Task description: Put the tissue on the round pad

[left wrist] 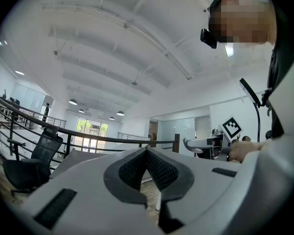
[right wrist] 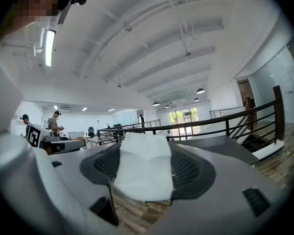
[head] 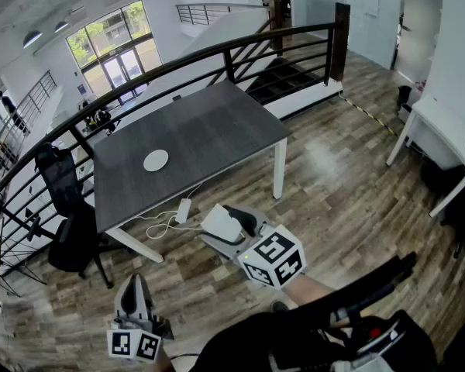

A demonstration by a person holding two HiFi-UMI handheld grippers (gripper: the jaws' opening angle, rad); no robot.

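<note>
The round white pad lies on the left part of a dark grey table. The tissue is a white folded pack held over the wood floor, short of the table's near edge. My right gripper is shut on it. In the right gripper view the tissue fills the gap between the pads of the right gripper. My left gripper hangs low at the bottom left, well back from the table. In its own view the left gripper has its jaws meeting at the tip, with nothing between them.
A white power strip with cable lies on the floor by the table's front edge. A black office chair stands left of the table. A black railing runs behind it, with stairs beyond. A white table stands at the right.
</note>
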